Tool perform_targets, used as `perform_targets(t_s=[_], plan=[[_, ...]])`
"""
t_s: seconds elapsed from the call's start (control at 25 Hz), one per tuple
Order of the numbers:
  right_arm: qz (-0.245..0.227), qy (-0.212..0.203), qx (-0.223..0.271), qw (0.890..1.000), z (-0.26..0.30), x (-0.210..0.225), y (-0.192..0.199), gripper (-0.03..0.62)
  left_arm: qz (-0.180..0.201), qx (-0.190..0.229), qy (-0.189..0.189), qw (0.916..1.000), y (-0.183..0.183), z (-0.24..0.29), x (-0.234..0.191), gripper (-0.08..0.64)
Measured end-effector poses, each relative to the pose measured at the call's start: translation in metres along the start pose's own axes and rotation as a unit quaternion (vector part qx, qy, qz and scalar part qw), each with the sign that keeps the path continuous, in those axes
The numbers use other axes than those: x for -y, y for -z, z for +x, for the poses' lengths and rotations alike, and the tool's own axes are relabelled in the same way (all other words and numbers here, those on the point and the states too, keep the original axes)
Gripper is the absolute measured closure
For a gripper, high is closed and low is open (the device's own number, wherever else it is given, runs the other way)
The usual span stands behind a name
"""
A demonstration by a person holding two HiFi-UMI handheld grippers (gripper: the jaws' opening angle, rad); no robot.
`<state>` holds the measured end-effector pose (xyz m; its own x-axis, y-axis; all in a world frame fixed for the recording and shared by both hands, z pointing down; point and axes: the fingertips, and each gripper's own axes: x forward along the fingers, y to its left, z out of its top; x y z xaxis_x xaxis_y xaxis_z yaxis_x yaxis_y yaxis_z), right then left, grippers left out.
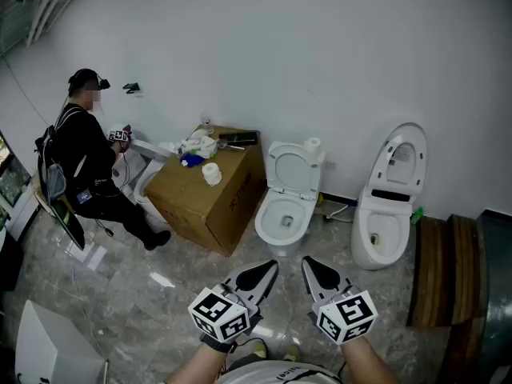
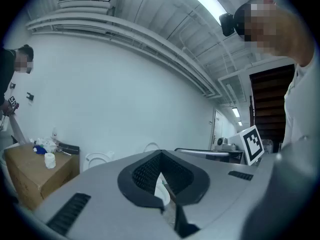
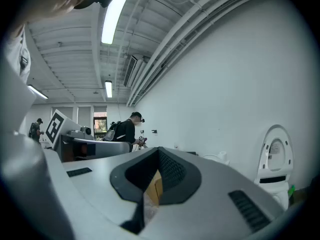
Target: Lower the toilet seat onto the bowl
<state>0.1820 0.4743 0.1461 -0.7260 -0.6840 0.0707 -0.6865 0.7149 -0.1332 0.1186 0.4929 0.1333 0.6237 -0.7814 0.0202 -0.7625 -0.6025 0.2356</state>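
Observation:
Two white toilets stand against the far wall. The middle toilet (image 1: 285,214) has its seat (image 1: 292,169) raised, leaning back on the tank. The right toilet (image 1: 382,229) has its lid and seat (image 1: 402,160) upright as well; this upright seat (image 3: 275,153) also shows in the right gripper view. My left gripper (image 1: 270,266) and right gripper (image 1: 307,262) hover side by side low in the head view, well short of both bowls. Both point toward the middle toilet. Each is shut with nothing held. In the left gripper view the middle toilet's seat (image 2: 100,159) shows beyond the shut left gripper (image 2: 161,156).
A cardboard box (image 1: 210,192) with a paper roll and clutter on top stands left of the middle toilet. A person in black (image 1: 90,162) crouches at another fixture further left. Wooden pieces (image 1: 440,270) lie on the floor at the right.

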Motion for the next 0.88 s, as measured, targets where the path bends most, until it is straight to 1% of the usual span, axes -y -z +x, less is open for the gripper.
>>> perform_targets(t_s=[0.32, 0.4, 0.48, 0.6, 0.72, 0.88], plan=[[-0.002, -0.003, 0.004, 1.0, -0.008, 0.006, -0.003, 0.578, 0.003, 0.002, 0.0, 1.0, 0.0, 0.007, 0.01, 0.552], [0.005, -0.007, 0.003, 1.0, -0.008, 0.008, -0.001, 0.578, 0.003, 0.001, -0.001, 1.0, 0.001, 0.008, 0.01, 0.552], [0.025, -0.015, 0.005, 1.0, -0.006, 0.009, 0.0, 0.578, 0.004, 0.0, -0.004, 1.0, 0.001, 0.008, 0.008, 0.552], [0.047, -0.022, 0.01, 0.999, -0.002, 0.012, 0.0, 0.577, 0.006, -0.001, -0.012, 0.9999, -0.001, 0.008, -0.001, 0.551], [0.051, -0.022, 0.012, 0.998, 0.006, 0.014, 0.001, 0.577, 0.003, 0.003, -0.022, 0.9998, -0.004, 0.007, -0.017, 0.551], [0.052, -0.016, 0.007, 0.998, 0.023, 0.024, 0.006, 0.577, -0.012, 0.009, -0.029, 0.9994, -0.005, 0.011, -0.047, 0.551]])
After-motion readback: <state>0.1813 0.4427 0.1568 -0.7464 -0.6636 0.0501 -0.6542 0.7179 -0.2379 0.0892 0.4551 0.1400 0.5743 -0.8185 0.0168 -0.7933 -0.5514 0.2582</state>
